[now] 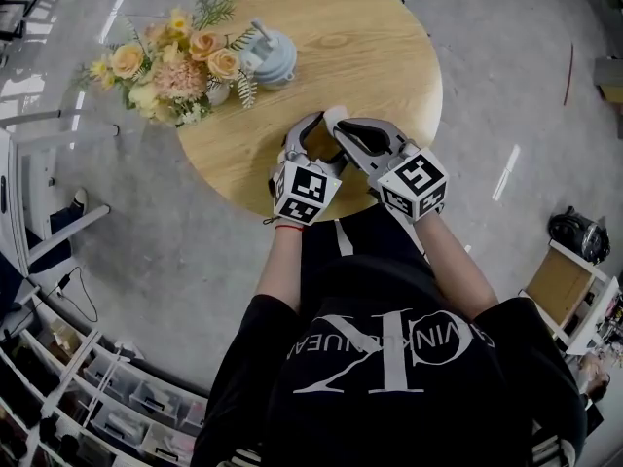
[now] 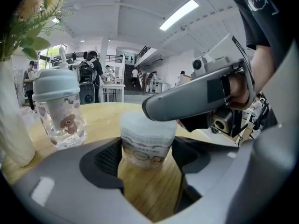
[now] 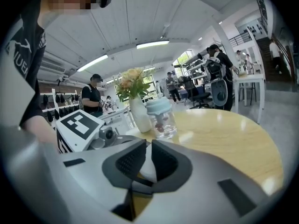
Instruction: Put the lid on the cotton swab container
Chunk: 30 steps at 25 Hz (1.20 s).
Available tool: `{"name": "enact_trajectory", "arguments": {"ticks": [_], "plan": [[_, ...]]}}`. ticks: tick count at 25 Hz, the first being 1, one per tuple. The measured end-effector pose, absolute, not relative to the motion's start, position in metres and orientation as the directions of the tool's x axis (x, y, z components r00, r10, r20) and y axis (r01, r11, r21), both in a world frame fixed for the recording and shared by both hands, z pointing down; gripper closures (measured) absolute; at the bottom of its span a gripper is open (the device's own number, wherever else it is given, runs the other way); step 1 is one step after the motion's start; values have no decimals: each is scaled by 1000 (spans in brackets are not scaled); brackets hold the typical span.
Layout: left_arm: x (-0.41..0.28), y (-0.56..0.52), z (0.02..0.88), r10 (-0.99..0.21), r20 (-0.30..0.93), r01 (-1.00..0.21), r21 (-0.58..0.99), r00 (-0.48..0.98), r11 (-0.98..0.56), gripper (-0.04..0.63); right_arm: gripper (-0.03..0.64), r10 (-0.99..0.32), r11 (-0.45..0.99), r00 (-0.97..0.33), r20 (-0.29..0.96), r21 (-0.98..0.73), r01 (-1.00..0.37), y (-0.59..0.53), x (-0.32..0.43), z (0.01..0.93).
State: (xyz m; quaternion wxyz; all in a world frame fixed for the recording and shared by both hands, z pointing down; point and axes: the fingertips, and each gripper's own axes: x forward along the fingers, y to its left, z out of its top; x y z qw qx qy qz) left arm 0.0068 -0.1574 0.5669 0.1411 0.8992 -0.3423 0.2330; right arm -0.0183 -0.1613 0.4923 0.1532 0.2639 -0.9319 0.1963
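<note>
The cotton swab container [image 2: 147, 143], a small clear tub with a printed label, stands on the round wooden table [image 1: 389, 56] near its front edge. My left gripper [image 1: 321, 140] [image 2: 147, 161] is shut on the tub's sides. Across its white top lies a finger of my right gripper [image 2: 187, 101]. In the right gripper view, the right gripper [image 3: 146, 157] has its pads shut on a thin white piece, the lid [image 3: 147, 167]. In the head view the right gripper [image 1: 339, 125] meets the left one from the right. I cannot tell whether the lid is seated.
A vase of flowers [image 1: 175, 66] [image 3: 138, 111] and a clear cup with a pale blue lid [image 1: 273, 56] [image 2: 58, 111] stand at the table's far left. The table's front edge runs just under both grippers. People stand in the room beyond.
</note>
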Motion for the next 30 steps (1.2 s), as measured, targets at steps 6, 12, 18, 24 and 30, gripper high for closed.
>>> {"name": "enact_trajectory", "arguments": {"ticks": [6,12,18,24,30], "plan": [[6,-158,568,-543,516,-675,96,663,-732,255,580,-410,816,-801,435,-217,-536,-161,-20,495],[6,-158,568,-539,518,-672,98,664,-734,256,589,-406,826,-789,461,-185,-533,-161,-21,496],[6,-158,568,-542,519,-676,99,661,-730,256,592,-384,861,-765,517,-97,-498,-160,-24,497],[6,-158,568,-543,511,-677,111,667,-727,255,592,-397,848,-766,506,-117,-517,-160,-23,497],[1,-158,553,-570,457,-686,132,683,-716,255,592,-405,840,-779,479,-141,-524,-162,-23,495]]}}
